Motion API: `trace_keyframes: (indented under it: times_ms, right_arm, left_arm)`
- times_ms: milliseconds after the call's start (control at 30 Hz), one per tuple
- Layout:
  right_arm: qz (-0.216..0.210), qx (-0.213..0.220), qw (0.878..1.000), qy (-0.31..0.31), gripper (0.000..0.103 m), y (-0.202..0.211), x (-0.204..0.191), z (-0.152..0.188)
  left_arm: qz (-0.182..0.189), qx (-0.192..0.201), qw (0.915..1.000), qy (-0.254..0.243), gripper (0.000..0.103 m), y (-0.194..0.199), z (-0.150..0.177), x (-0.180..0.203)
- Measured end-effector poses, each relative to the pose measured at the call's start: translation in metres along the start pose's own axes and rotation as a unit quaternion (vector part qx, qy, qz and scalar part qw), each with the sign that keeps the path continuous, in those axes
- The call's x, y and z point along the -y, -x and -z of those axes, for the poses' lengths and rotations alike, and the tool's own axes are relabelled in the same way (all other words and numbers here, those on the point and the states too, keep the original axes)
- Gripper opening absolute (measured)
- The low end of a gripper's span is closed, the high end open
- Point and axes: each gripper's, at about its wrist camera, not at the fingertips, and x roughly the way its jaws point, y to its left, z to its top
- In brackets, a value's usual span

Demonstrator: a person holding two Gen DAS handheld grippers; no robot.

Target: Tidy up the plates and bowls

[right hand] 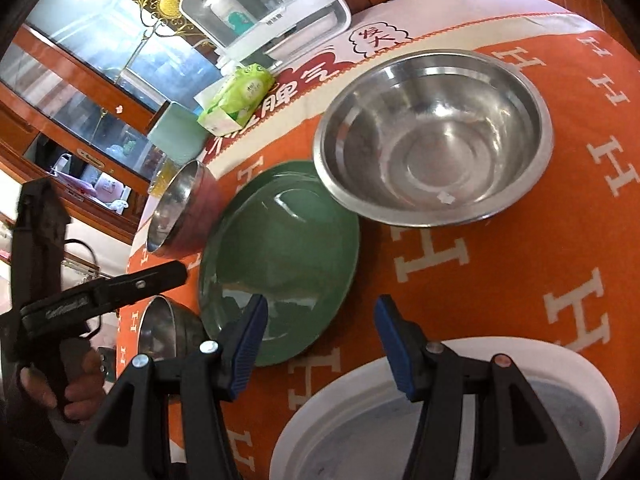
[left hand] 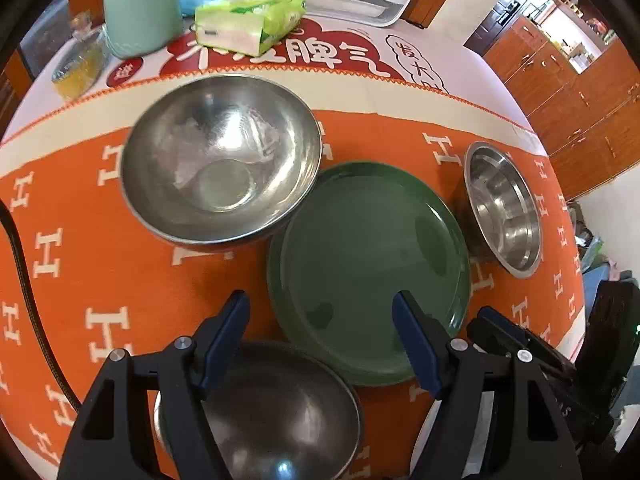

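Two handheld grippers over a bench w/ an orange cloth patterned in white H letters. Left gripper has its jaws apart, nothing between them, pointing steeply down; a small steel bowl sits right under it, so the left hand is nearer to that one. Just beyond lies a round, glossy green plate, flat, touching a large steel bowl at far left. Another steel bowl sits far right. Right gripper also has jaws apart & empty, above bare cloth btwn the green plate and a white plate w/ a thick rim near its right finger.
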Motion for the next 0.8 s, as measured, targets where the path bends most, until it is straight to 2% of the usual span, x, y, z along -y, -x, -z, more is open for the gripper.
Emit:
trace_keyframes:
  times_ms: [233, 400, 633, 800]
  right_arm:
    - [0.025, -0.007, 0.999, 0.022, 0.056, -0.007, -0.008, -0.003]
    - [0.042, -0.012, 0.998, 0.037, 0.056, -0.013, -0.012, -0.006]
    - [0.058, -0.023, 0.997, 0.046, 0.056, -0.017, -0.015, -0.006]
    - [0.07, -0.033, 0.996, 0.054, 0.056, -0.019, -0.017, -0.006]
  left_arm:
    - [0.005, -0.01, 0.9999, 0.002, 0.072, -0.019, -0.008, -0.002]
    - [-0.003, -0.02, 0.9997, -0.01, 0.059, -0.029, -0.011, -0.001]
    - [-0.008, -0.033, 0.9994, -0.009, 0.049, -0.041, -0.014, -0.004]
    - [-0.012, -0.04, 0.9991, 0.003, 0.032, -0.048, -0.017, -0.012]
